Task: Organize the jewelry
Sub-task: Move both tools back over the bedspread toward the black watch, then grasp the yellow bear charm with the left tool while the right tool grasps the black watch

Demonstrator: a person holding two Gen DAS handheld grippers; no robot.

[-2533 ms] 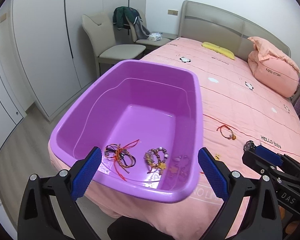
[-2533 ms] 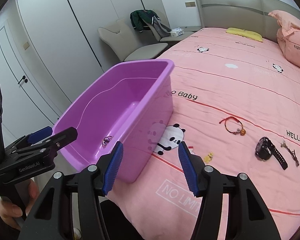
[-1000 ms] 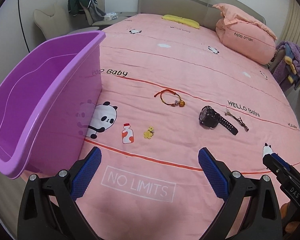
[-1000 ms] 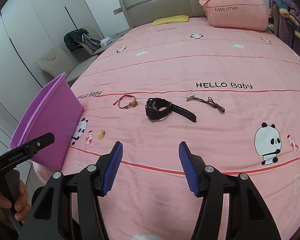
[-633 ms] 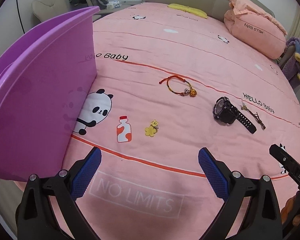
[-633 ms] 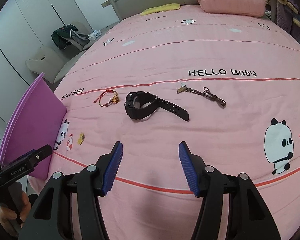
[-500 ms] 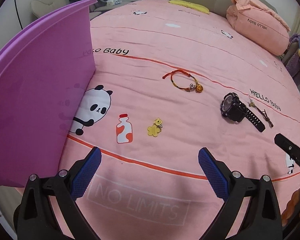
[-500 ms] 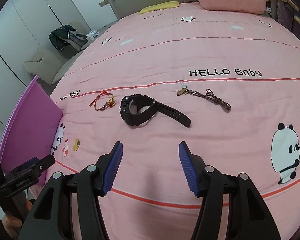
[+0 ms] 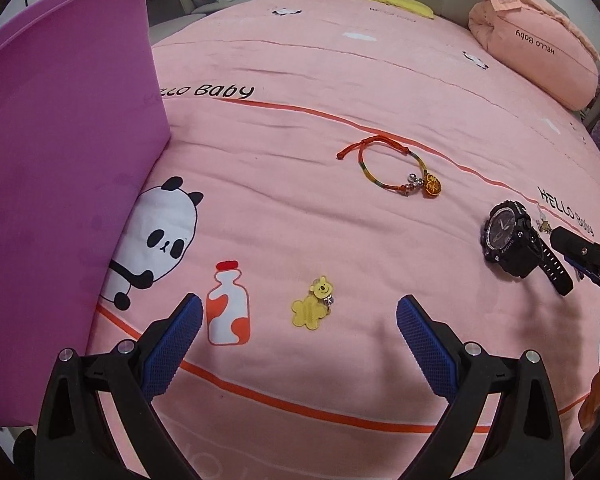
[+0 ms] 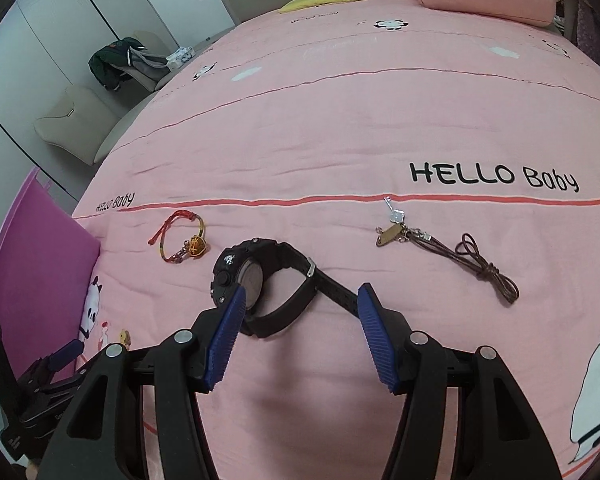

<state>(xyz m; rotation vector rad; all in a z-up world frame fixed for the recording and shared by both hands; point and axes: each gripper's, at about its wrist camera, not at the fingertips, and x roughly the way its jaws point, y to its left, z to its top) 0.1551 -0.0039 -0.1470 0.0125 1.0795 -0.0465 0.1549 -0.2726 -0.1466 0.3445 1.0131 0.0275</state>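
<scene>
My left gripper (image 9: 298,322), black angular frame, blue ribbed pads on the fingers (image 9: 172,342), silver screws, my right gripper (image 10: 300,330) built alike

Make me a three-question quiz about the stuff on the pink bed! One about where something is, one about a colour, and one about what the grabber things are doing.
1. Where is the purple tub?
A. on the pillow
B. at the bed's edge, beside the printed panda
C. on the chair

2. What colour is the watch?
A. black
B. white
C. green

3. How is the right gripper?
A. shut on the watch
B. holding the red bracelet
C. open, with the watch just ahead of its tips

Answers:
1. B: the left wrist view shows the tub's wall standing next to the panda print at the bed's near edge.
2. A: its case and strap are black in both views.
3. C: its blue pads stand apart and press on nothing; the red bracelet lies free on the bedspread.
</scene>
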